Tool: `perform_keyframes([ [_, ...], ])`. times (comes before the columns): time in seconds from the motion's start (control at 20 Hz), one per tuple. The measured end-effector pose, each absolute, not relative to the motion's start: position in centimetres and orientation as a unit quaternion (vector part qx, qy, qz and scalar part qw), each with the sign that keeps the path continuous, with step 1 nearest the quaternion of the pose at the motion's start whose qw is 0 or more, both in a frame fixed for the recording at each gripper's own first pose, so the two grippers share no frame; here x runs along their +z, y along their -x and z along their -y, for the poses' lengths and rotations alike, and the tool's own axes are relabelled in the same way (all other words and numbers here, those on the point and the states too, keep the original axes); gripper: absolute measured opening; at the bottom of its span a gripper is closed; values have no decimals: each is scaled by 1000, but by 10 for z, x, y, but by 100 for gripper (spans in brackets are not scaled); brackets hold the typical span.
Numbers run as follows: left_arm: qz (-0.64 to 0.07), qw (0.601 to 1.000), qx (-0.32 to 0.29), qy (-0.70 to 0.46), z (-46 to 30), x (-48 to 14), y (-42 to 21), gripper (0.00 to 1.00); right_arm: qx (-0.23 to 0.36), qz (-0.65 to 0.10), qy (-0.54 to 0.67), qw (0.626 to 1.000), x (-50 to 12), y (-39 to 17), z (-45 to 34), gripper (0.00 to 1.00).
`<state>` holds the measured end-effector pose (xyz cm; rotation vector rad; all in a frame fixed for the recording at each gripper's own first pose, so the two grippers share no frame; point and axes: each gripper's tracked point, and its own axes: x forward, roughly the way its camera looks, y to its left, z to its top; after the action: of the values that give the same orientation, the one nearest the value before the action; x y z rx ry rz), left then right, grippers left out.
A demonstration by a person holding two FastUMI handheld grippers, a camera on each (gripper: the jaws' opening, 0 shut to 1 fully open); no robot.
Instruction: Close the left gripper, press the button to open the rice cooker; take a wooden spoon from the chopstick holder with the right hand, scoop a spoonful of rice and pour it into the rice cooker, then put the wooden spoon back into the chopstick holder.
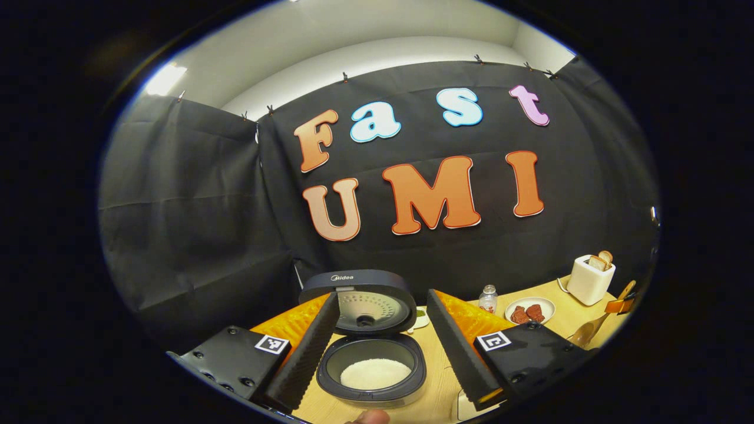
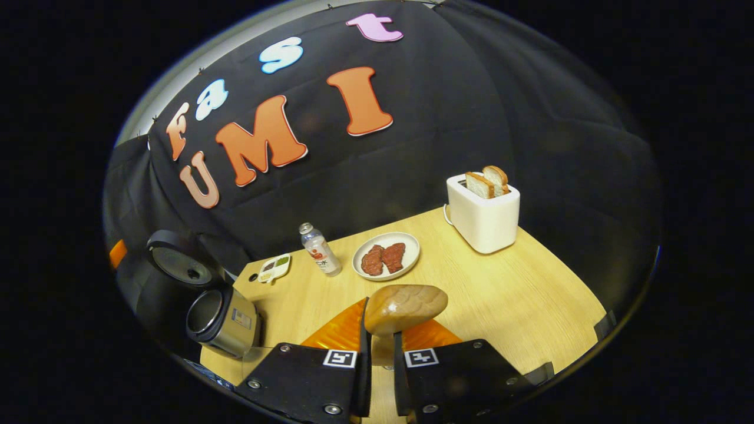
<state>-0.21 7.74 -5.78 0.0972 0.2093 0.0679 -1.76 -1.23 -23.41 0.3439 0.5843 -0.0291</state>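
Rice cooker (image 1: 371, 347): dark body, lid up, white rice in the pot, on the bench (image 2: 530, 294), at 12 o'clock from the left tongs (image 1: 377, 335).
Left tongs: released, fingers spread wide.
Right tongs (image 2: 380, 347): clenched on the wooden spoon (image 2: 405, 306), its smooth brown bowl above the fingertips.

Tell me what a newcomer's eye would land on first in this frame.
Probably the rice cooker, its lid standing open with white rice in the pot, framed between the open left gripper's fingers. Next, the wooden spoon, clamped by the handle in the right gripper, bowl up over the wooden table. Behind it a white toaster holds two bread slices, beside a plate of meat.
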Motion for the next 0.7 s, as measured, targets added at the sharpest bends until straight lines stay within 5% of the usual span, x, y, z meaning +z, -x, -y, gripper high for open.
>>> perform_keyframes([
  [0.25, -103, 993, 30, -40, -77, -60, 0, 95, 61, -295, -180, 936, -215, 23, -46, 16],
  [0.7, -131, 990, 24, -38, -81, -84, 13, 100, 149, -345, -98, 922, -254, 48, -123, 16],
])
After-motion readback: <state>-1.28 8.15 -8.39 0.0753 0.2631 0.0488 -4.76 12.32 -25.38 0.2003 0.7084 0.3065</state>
